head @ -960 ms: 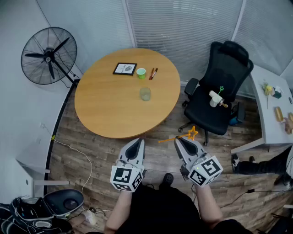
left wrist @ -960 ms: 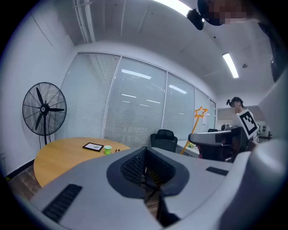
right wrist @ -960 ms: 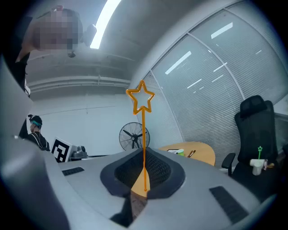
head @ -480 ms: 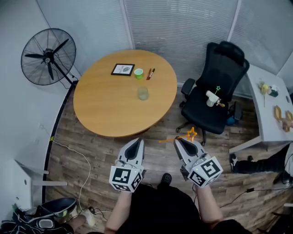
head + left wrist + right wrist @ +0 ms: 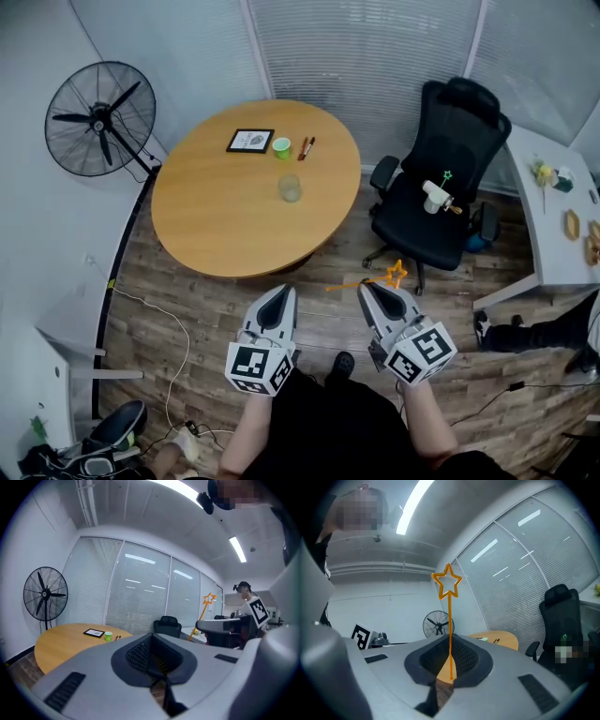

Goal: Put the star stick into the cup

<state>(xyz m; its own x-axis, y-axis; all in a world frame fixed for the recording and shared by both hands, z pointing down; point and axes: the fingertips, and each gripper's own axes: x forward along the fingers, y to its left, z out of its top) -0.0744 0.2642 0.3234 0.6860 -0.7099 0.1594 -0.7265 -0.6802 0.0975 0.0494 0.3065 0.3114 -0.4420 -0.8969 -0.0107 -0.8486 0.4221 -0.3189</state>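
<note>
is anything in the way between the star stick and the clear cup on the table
Nothing visible. The orange star-topped stick is clamped in the right hand-held gripper, short of the round wooden table. Only bare tabletop lies between the table's near edge and the clear glass cup.

Open floor (image 5: 225,300) at lower centre leads to the table (image 5: 216,225), whose near half lies bare up to the clear cup (image 5: 290,188). A chair (image 5: 441,216) blocks the right side, a fan (image 5: 98,117) the upper-left corner.
</note>
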